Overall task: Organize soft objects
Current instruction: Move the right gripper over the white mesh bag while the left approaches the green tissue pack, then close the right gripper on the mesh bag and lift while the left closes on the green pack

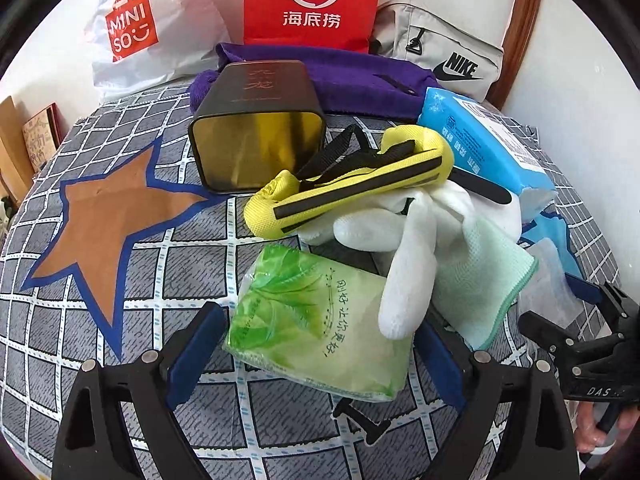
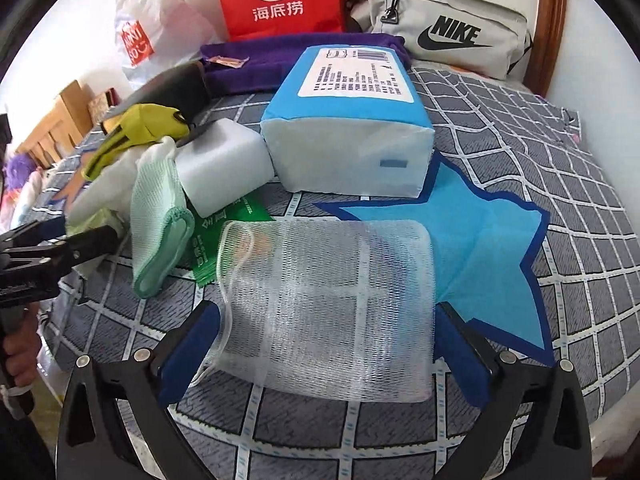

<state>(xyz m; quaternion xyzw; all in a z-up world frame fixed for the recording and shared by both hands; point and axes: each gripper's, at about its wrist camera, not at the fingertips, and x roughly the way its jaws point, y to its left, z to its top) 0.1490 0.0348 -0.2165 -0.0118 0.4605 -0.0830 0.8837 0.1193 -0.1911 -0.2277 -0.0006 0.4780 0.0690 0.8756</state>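
My left gripper (image 1: 316,344) is open, its blue pads either side of a green tissue pack (image 1: 316,320) lying on the checked bedsheet. A white glove (image 1: 404,248) drapes over the pack's far corner, with a mint mesh cloth (image 1: 480,276) and a yellow-black strap pad (image 1: 352,184) beside it. My right gripper (image 2: 328,344) is open around a white mesh net bag (image 2: 328,304) that lies on the sheet. Beyond it are a blue tissue pack (image 2: 348,120), a white sponge block (image 2: 224,164) and the mint cloth (image 2: 160,216).
A dark open tin (image 1: 256,128) lies on its side. A purple towel (image 1: 360,76), red Haidilao bag (image 1: 312,0), Miniso bag (image 1: 132,24) and grey Nike bag (image 2: 448,24) line the back. Brown star (image 1: 108,220) and blue star (image 2: 492,240) patches mark the sheet.
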